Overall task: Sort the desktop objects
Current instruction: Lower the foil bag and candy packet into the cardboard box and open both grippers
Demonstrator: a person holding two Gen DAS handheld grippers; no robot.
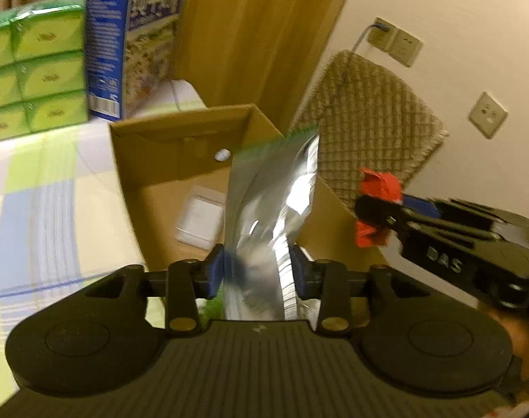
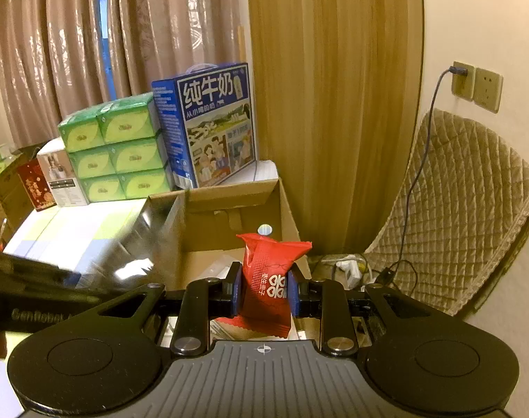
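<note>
My left gripper (image 1: 259,271) is shut on a shiny silver foil bag (image 1: 267,209) with a green top edge, held upright over the near edge of an open cardboard box (image 1: 153,160). A white flat packet (image 1: 200,217) lies on the box floor. My right gripper (image 2: 262,291) is shut on a small red snack packet (image 2: 269,278) with white print, held in front of the same cardboard box (image 2: 285,209). In the left wrist view the right gripper (image 1: 379,216) shows at the right with the red snack packet (image 1: 381,183) in it. The silver bag (image 2: 146,247) appears blurred at the left of the right wrist view.
A stack of green tissue packs (image 2: 118,149) and a blue milk carton box (image 2: 212,125) stand behind the cardboard box on a checked tablecloth (image 1: 48,209). A quilted beige cushion (image 2: 463,216) leans on the wall at right, with wall sockets (image 2: 476,83) and a cable above.
</note>
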